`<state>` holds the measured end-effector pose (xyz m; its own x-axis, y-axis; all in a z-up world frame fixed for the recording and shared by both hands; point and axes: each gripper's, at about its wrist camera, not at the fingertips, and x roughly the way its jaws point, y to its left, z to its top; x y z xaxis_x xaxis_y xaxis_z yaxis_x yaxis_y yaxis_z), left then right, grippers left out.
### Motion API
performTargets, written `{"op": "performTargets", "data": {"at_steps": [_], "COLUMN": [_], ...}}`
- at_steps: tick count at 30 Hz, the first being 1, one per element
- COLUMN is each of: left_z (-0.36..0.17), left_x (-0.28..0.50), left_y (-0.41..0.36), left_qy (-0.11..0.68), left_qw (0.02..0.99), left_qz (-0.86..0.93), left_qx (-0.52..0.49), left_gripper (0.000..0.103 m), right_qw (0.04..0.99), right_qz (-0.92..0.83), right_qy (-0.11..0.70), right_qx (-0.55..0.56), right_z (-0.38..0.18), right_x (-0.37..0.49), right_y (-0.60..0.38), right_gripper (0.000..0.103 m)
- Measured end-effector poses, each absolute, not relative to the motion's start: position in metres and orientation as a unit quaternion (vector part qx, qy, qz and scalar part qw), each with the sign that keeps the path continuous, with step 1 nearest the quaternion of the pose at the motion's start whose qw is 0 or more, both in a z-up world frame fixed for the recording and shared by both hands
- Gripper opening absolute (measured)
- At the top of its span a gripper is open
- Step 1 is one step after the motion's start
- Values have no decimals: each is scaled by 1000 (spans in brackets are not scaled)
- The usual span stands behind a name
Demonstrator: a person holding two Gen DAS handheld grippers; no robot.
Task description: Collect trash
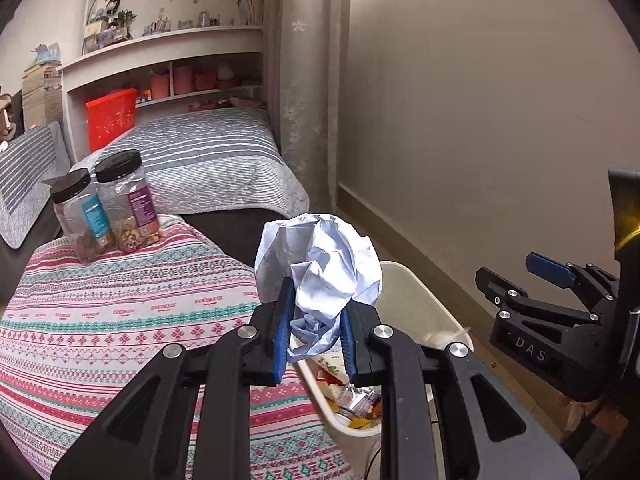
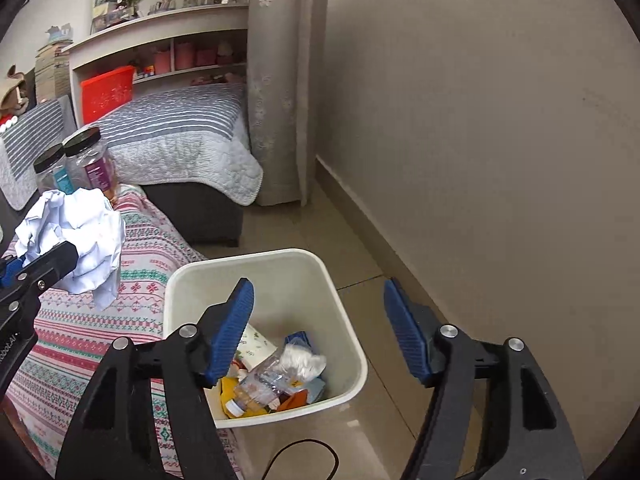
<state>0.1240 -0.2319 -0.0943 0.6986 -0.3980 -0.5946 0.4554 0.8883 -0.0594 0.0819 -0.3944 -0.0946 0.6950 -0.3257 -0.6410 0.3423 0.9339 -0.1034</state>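
Two jars (image 1: 108,204) on patterned cover (image 1: 120,320), bin (image 2: 340,292) beside it

Bed (image 1: 100,320) with patterned pink-green cover: two black-lidded jars (image 1: 108,208) upright, touching side by side near its far edge. Grey striped quilt (image 1: 208,160) beyond. Tiled floor (image 2: 320,232) beside bed: white bin (image 2: 288,272) against bed's edge, wrappers and bottle inside; black cable (image 2: 308,456) near bin.
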Motion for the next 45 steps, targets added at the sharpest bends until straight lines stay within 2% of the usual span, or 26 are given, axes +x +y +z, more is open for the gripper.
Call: {"op": "performTargets", "data": {"at_steps": [9, 11, 13, 16, 22, 30, 39, 45], "left_z": [-106, -103, -99, -87, -59, -3, 46, 73], "left_x": [128, 128, 127, 126, 115, 90, 54, 42], "left_y": [-271, -272, -270, -263, -245, -191, -137, -107], "left_qy": [328, 327, 322, 312, 283, 196, 87, 68], "left_qw": [905, 904, 905, 909, 923, 964, 993, 996], "left_qz": [-269, -275, -275, -275, -261, -182, -78, -59], "left_qx": [41, 38, 33, 23, 19, 7, 29, 16], "left_gripper": [26, 34, 47, 58, 78, 96, 96, 96], "right_qw": [917, 919, 921, 923, 929, 943, 965, 974], "right_qz": [-238, -250, -265, -281, -283, -250, -204, -195], "right_qy": [316, 300, 281, 257, 232, 205, 144, 93], "right_qx": [45, 50, 51, 56, 63, 74, 84, 67], "right_z": [-83, -78, -72, -62, -44, -17, 24, 45], "right_x": [62, 55, 48, 40, 35, 32, 24, 19], "right_y": [-425, -427, -428, -428, -412, -373, -322, -287], "right_gripper": [78, 83, 91, 95, 96, 96, 96, 96]}}
